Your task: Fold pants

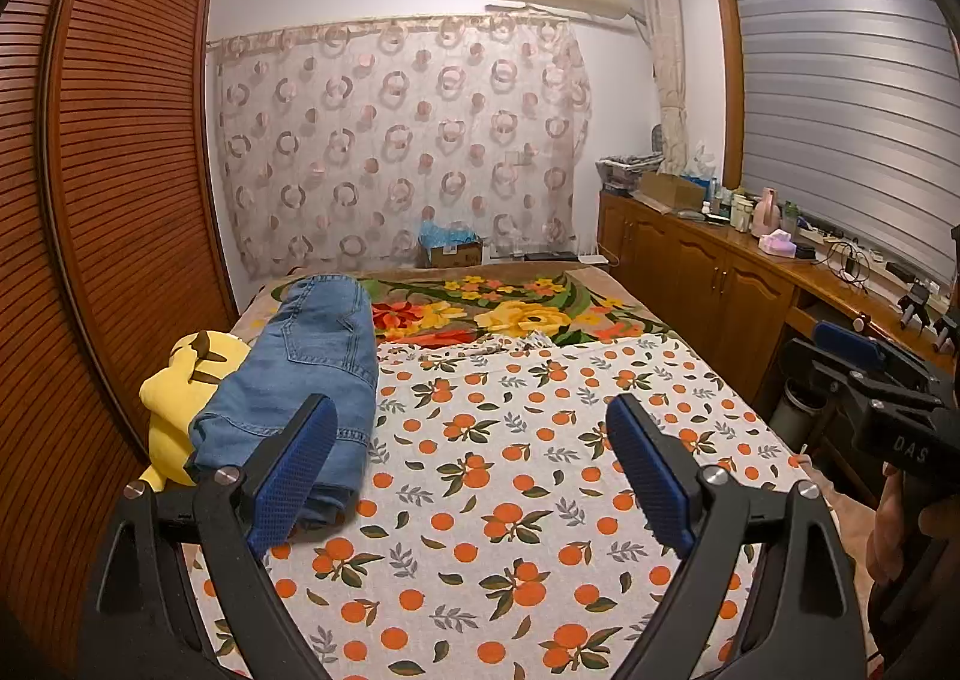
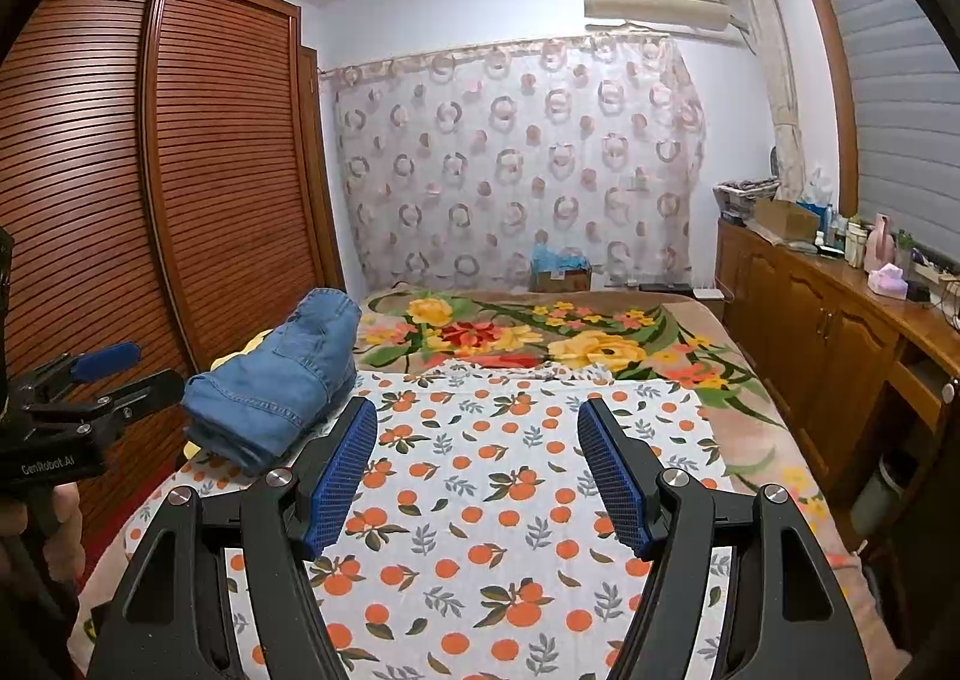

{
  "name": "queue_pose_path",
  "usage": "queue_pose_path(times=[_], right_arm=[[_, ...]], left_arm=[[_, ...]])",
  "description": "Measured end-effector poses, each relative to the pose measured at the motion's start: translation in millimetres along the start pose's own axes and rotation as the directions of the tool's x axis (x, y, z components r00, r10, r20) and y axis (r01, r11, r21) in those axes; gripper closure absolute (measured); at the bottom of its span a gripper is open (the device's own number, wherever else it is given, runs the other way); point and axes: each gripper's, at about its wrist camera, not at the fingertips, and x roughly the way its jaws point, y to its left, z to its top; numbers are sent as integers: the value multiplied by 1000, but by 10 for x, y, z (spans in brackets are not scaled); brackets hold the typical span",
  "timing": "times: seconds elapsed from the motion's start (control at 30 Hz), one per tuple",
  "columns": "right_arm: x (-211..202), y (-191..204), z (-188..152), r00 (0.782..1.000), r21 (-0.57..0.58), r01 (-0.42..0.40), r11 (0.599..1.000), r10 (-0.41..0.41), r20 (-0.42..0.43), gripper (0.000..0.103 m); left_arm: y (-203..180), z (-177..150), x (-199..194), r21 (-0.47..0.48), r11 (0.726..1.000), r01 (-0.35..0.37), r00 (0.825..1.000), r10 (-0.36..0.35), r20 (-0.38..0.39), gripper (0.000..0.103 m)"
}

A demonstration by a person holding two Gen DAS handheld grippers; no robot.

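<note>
Folded blue jeans (image 1: 306,374) lie in a long bundle at the left side of the bed, partly on a yellow plush toy (image 1: 180,398). They also show in the right wrist view (image 2: 282,374). My left gripper (image 1: 474,440) is open and empty above the orange-print sheet (image 1: 510,500), its left finger just in front of the jeans' near end. My right gripper (image 2: 477,440) is open and empty over the same sheet (image 2: 480,500), right of the jeans. Each gripper shows at the edge of the other's view (image 1: 882,380) (image 2: 114,374).
A floral blanket (image 1: 510,314) covers the far half of the bed. A slatted wooden wardrobe (image 1: 120,200) stands at the left. A wooden cabinet (image 1: 720,272) with bottles and boxes runs along the right wall. A cardboard box (image 1: 450,248) sits behind the bed by the curtain.
</note>
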Motion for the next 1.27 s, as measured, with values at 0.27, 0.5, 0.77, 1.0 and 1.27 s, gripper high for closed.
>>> queue_pose_path(times=[0.27,0.5,0.77,1.0,1.27], right_arm=[[-2,-1,9,1000,0,0,1000,0,1,31],[-3,-1,4,1000,-4,1,1000,-1,0,31],[0,-4,11,1000,-4,-3,1000,3,-1,31],[0,-11,19,1000,-5,-4,1000,4,-1,31],[-5,-33,9,1000,-5,-6,1000,6,1,31]], left_arm=[[-1,-4,-7,-1,1000,0,1000,0,2,11],[3,-13,-7,-1,1000,1,1000,-1,2,11],[10,-24,-1,-1,1000,1,1000,-1,3,11],[15,-30,-2,-1,1000,1,1000,-1,3,11],[21,-37,-1,-2,1000,1,1000,-1,4,11]])
